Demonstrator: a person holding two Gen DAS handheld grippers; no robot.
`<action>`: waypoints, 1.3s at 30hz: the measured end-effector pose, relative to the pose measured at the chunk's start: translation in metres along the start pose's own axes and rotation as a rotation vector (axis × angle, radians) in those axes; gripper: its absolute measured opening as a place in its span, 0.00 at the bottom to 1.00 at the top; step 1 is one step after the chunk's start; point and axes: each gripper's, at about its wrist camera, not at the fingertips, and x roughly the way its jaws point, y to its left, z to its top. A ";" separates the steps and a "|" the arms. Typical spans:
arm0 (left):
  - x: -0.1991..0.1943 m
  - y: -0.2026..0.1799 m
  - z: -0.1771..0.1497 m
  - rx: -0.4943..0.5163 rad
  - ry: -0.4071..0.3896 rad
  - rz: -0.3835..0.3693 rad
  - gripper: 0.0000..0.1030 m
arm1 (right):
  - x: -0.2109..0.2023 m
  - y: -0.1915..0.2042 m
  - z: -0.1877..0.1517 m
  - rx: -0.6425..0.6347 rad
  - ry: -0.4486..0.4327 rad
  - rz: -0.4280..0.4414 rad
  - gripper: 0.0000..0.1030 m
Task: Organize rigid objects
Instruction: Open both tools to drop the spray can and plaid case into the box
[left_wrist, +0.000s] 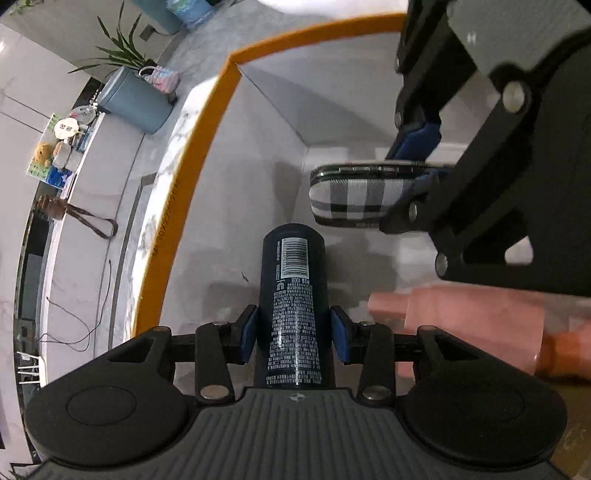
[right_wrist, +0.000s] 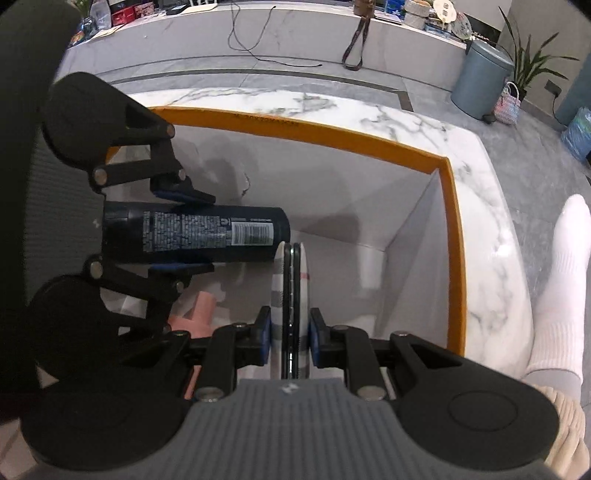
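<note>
Both grippers hang inside a white box with an orange rim (left_wrist: 192, 155) (right_wrist: 454, 236). My left gripper (left_wrist: 293, 334) (right_wrist: 188, 230) is shut on a dark blue cylindrical can (left_wrist: 293, 295) (right_wrist: 195, 234) with a barcode label, its blue pads pressing the can's sides. My right gripper (right_wrist: 290, 338) (left_wrist: 421, 162) is shut on a black-and-white plaid hard case (right_wrist: 293, 291) (left_wrist: 354, 195), held on edge. The case's tip sits just beside the can's end. A pink bottle (left_wrist: 472, 325) (right_wrist: 201, 314) lies on the box floor under the grippers.
The box stands on a white marbled top (right_wrist: 369, 110). Beyond it on the floor are a grey-blue bin (right_wrist: 480, 81) (left_wrist: 136, 99), a potted plant (left_wrist: 118, 51) and a cable (right_wrist: 251, 48). A person's white-socked foot (right_wrist: 561, 280) is at the right.
</note>
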 end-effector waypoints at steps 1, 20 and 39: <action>0.002 0.000 0.001 0.006 0.004 0.002 0.46 | 0.001 -0.001 0.001 0.007 0.001 0.003 0.19; -0.044 0.008 -0.012 -0.206 -0.064 0.014 0.50 | -0.014 -0.007 0.008 0.069 0.009 0.067 0.16; -0.127 0.017 -0.049 -0.468 -0.098 0.027 0.50 | -0.040 0.023 -0.006 0.051 0.021 0.032 0.16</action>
